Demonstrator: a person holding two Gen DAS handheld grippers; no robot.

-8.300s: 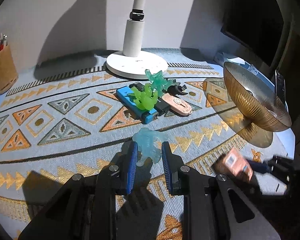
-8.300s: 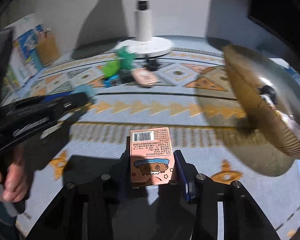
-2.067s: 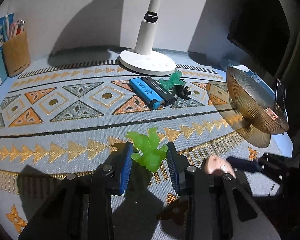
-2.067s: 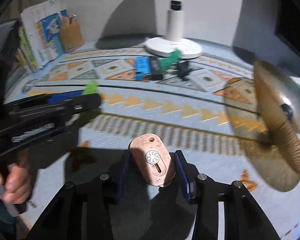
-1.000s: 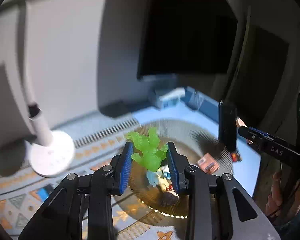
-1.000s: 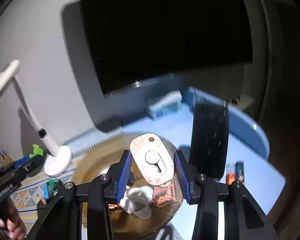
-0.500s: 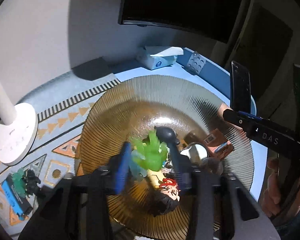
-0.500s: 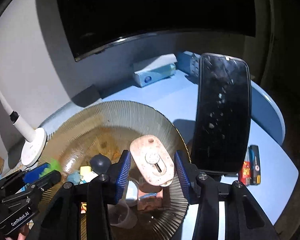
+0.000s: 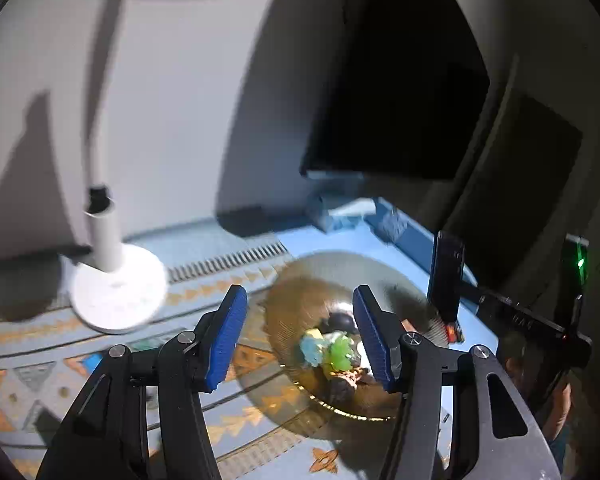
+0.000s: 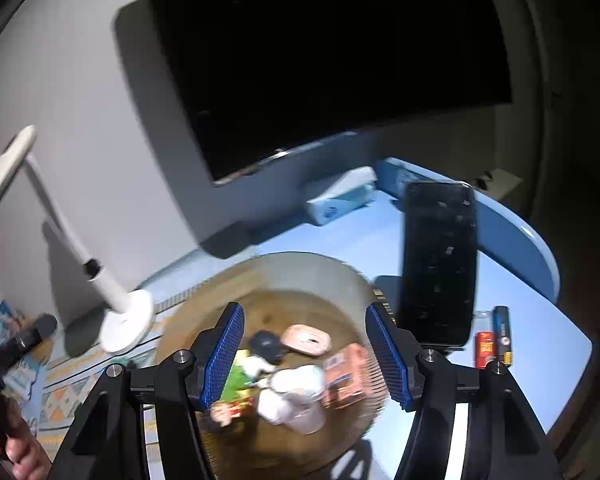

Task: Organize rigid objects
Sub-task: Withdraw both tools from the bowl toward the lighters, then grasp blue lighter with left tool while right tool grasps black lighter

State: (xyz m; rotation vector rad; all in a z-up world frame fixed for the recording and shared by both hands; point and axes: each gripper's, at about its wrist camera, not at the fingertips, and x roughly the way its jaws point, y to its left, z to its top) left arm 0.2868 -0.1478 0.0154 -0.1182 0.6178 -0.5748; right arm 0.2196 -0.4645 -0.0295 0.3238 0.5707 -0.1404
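Observation:
A ribbed amber glass bowl (image 9: 292, 304) (image 10: 204, 304) stands on the patterned mat and holds several small objects. A green toy figure (image 9: 339, 351) (image 10: 236, 385) lies in it beside a pale blue figure (image 9: 311, 349). A pink oval tag (image 10: 306, 340), an orange-pink box (image 10: 346, 376) and a white cup (image 10: 298, 398) also lie inside. My left gripper (image 9: 300, 338) is open and empty above the bowl. My right gripper (image 10: 304, 354) is open and empty above the bowl.
A white desk lamp (image 9: 116, 292) (image 10: 124, 326) stands left of the bowl. A black phone (image 10: 438, 264) (image 9: 446, 276) stands upright at the bowl's right. A tissue box (image 10: 340, 196), lighters (image 10: 494, 340) and a dark monitor (image 10: 332, 60) lie behind.
Both grippers opened and rose. The green figure dropped from the left gripper into the bowl; the pink tag dropped from the right gripper into the bowl.

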